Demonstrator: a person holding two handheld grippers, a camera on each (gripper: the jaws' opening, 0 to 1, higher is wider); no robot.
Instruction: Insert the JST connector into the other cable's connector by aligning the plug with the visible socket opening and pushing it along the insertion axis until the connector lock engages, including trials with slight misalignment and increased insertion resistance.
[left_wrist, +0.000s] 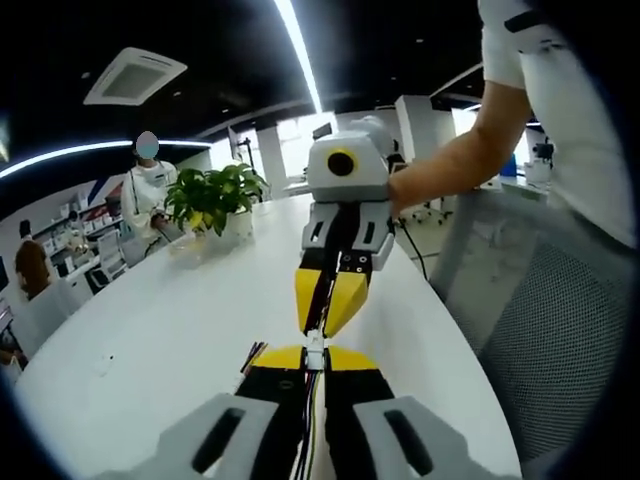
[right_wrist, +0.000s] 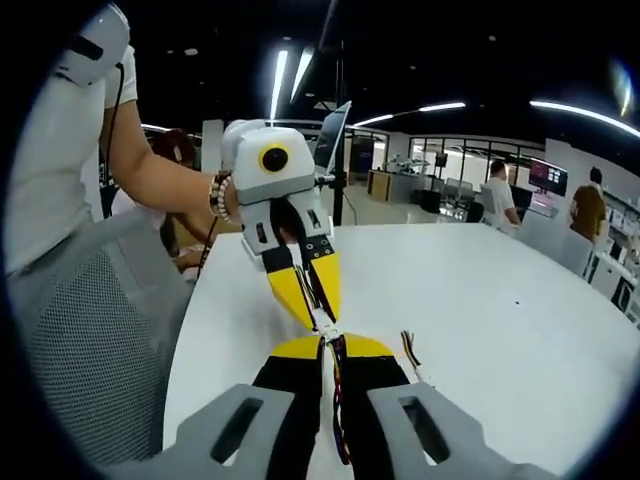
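Left tool (left_wrist: 313, 362) pinches thin striped wires (left_wrist: 309, 420); right tool (left_wrist: 322, 322) pinches tiny white plastic plug (left_wrist: 315, 340). Light, bendy, breakable: hold near plug over white bench (left_wrist: 180, 330).

Two grippers meet tip to tip over a white table, a small white connector between them.

The right gripper (right_wrist: 330, 350) rises from the bottom of the right gripper view, its yellow-tipped jaws closed on a multicoloured cable (right_wrist: 338, 400) that runs back between them. The left gripper (right_wrist: 318, 312) comes down from above, jaws pinched on its own wires. The white JST connector (right_wrist: 325, 328) sits where the tips meet. Loose wire ends (right_wrist: 410, 352) lie on the white table (right_wrist: 480, 310) just right of the jaws. A mesh chair (right_wrist: 90, 320) stands at left.
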